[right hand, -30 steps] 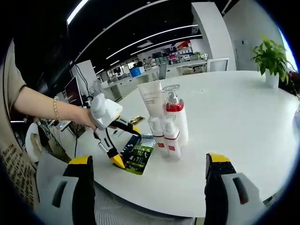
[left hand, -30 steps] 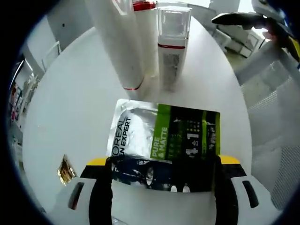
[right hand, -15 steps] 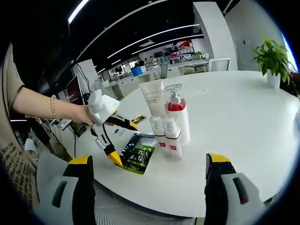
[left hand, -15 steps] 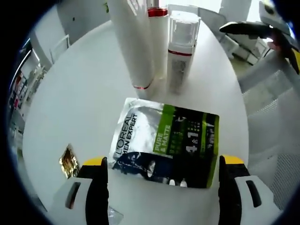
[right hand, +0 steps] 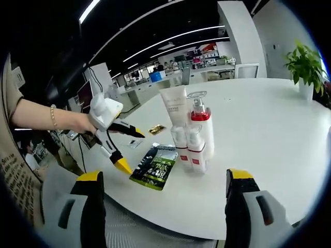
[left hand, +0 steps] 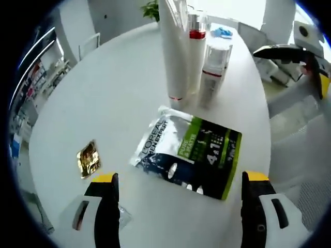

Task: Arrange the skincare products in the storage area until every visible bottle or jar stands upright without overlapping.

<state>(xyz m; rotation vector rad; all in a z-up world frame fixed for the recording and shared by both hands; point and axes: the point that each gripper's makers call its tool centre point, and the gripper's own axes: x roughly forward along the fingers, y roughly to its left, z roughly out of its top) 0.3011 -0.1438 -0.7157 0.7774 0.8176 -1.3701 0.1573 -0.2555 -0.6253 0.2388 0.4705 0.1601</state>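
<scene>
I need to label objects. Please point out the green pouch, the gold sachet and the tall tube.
Pouch (left hand: 194, 155), left gripper view, green panel.
Sachet (left hand: 88, 158), left gripper view, its middle.
Tube (left hand: 173, 46), left gripper view, white body.

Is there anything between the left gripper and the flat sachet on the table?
Nothing visible. The left gripper, jaws open, hangs over bare table just short of the sachet. The tube and bottles stand beyond it.

Green-and-silver sachet (left hand: 189, 151); white, red-banded bottles (right hand: 195, 139).
</scene>
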